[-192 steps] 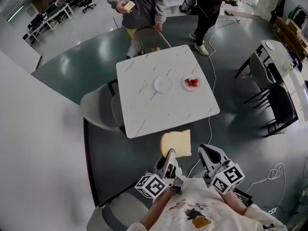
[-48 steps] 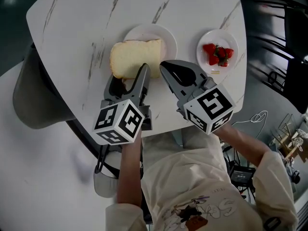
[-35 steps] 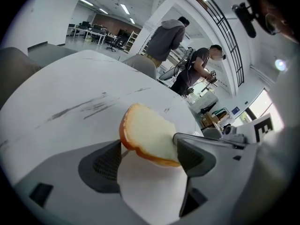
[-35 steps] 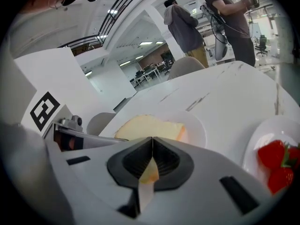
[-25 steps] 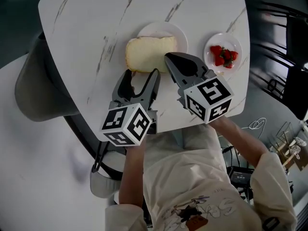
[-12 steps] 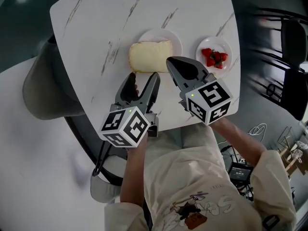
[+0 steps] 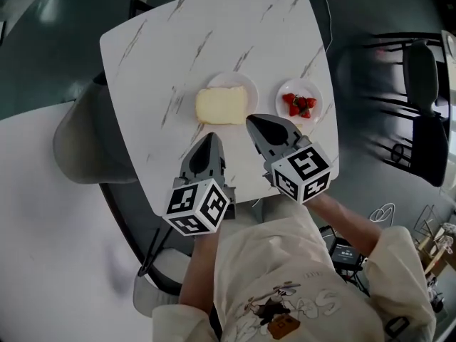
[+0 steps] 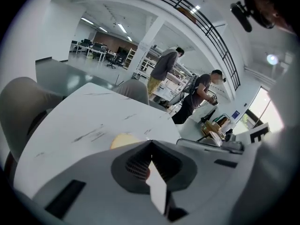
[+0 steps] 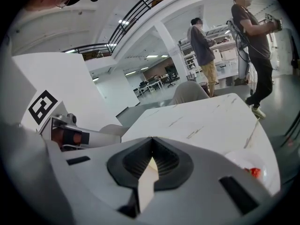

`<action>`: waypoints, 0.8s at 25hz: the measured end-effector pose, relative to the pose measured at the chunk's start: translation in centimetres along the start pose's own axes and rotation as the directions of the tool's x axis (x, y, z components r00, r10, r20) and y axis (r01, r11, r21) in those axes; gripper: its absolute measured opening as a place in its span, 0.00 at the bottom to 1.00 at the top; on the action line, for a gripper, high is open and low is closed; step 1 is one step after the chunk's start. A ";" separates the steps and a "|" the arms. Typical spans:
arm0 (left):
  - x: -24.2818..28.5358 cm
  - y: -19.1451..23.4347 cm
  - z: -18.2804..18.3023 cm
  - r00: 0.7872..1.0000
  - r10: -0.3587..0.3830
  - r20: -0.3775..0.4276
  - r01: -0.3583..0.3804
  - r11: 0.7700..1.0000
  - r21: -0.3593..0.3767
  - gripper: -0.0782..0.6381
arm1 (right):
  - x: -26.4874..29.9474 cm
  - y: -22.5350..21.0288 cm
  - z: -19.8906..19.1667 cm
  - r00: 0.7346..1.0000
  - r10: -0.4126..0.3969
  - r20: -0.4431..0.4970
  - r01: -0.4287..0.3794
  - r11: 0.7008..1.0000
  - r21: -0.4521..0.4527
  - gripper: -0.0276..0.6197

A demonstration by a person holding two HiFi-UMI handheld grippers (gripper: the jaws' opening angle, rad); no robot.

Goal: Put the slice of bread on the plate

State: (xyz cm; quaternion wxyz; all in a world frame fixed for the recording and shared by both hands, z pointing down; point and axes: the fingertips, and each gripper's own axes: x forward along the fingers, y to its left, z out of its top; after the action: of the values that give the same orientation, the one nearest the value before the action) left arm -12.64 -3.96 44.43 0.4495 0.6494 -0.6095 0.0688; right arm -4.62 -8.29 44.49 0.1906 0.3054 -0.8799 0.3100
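Head view, looking steeply down: a white marble-patterned table [image 7: 214, 34] with a grey chair [image 7: 89, 141] tucked in at its left side. Near the table's middle, a slice of bread [image 7: 222, 106] lies flat on a round white plate [image 7: 233, 78], covering most of it and overhanging its left rim. Just to the right, apart from it, a small plate [image 7: 285, 91] holds strawberries [image 7: 299, 104]. Over the near part of the table the person holds both tools. The left gripper [image 7: 211, 138] points toward the bread's near edge, its tips short of it, with its jaws pressed together and nothing in them. The right gripper [image 7: 253, 122] sits beside it, its tip close to the bread's near right corner, with its jaws together too.

Left gripper view: the two jaws meet in a closed point with nothing between them. Just beyond the tip a pale edge of the bread shows on the tabletop. Two people [image 8: 187, 90] stand past the far side of the table.

Right gripper view: the jaws are closed on each other and empty. The tabletop stretches ahead, and the strawberries and their plate show at the lower right. The left gripper's marker cube appears at the left
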 end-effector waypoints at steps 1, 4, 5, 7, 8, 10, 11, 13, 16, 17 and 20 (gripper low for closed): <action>-0.5 -0.5 0.3 1.000 -0.007 0.004 0.007 1.000 0.008 0.12 | -0.5 0.3 0.5 1.000 0.000 0.006 0.000 1.000 -0.007 0.05; -1.9 -1.9 1.0 1.000 0.007 0.011 -0.007 0.999 0.043 0.12 | -2.1 1.4 1.9 1.000 0.006 0.023 -0.005 1.000 -0.030 0.05; -2.5 -2.4 1.2 1.000 0.015 0.013 -0.016 0.998 0.056 0.12 | -2.7 1.8 2.4 1.000 0.010 0.028 -0.009 0.999 -0.038 0.05; -3.6 -3.6 1.7 1.000 0.023 0.019 -0.024 0.997 0.070 0.12 | -3.8 2.5 3.5 0.999 0.019 0.038 -0.017 0.998 -0.055 0.05; -4.1 -4.2 1.9 1.000 0.020 0.023 -0.021 0.997 0.072 0.12 | -4.4 2.9 4.1 0.999 0.024 0.045 -0.021 0.998 -0.063 0.05; -5.1 -5.2 2.1 1.000 0.008 0.030 -0.011 0.997 0.072 0.12 | -5.4 3.7 5.1 0.998 0.032 0.062 -0.027 0.997 -0.076 0.05; -5.5 -5.6 2.1 0.999 0.002 0.034 -0.005 0.997 0.072 0.12 | -5.8 4.0 5.5 0.997 0.035 0.072 -0.029 0.996 -0.082 0.05; -6.2 -6.3 1.8 0.999 -0.010 0.043 0.007 0.997 0.074 0.12 | -6.6 4.7 5.9 0.995 0.041 0.086 -0.033 0.995 -0.091 0.05; -7.3 -7.1 1.3 0.998 -0.020 0.058 0.016 0.997 0.074 0.12 | -7.8 5.5 6.2 0.994 0.050 0.095 -0.040 0.994 -0.106 0.05; -7.7 -7.3 1.1 0.998 -0.018 0.063 0.014 0.997 0.073 0.12 | -8.1 5.8 6.2 0.994 0.052 0.096 -0.041 0.993 -0.111 0.05; -8.6 -7.5 0.4 0.998 -0.010 0.066 0.005 0.997 0.073 0.12 | -9.0 6.5 5.8 0.994 0.058 0.094 -0.047 0.992 -0.114 0.05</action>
State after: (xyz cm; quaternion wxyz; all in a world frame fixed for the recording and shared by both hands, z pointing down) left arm -8.54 0.92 34.97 0.4054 0.6694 -0.6188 0.0677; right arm -3.07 -4.30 32.76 0.1560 0.2859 -0.9118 0.2500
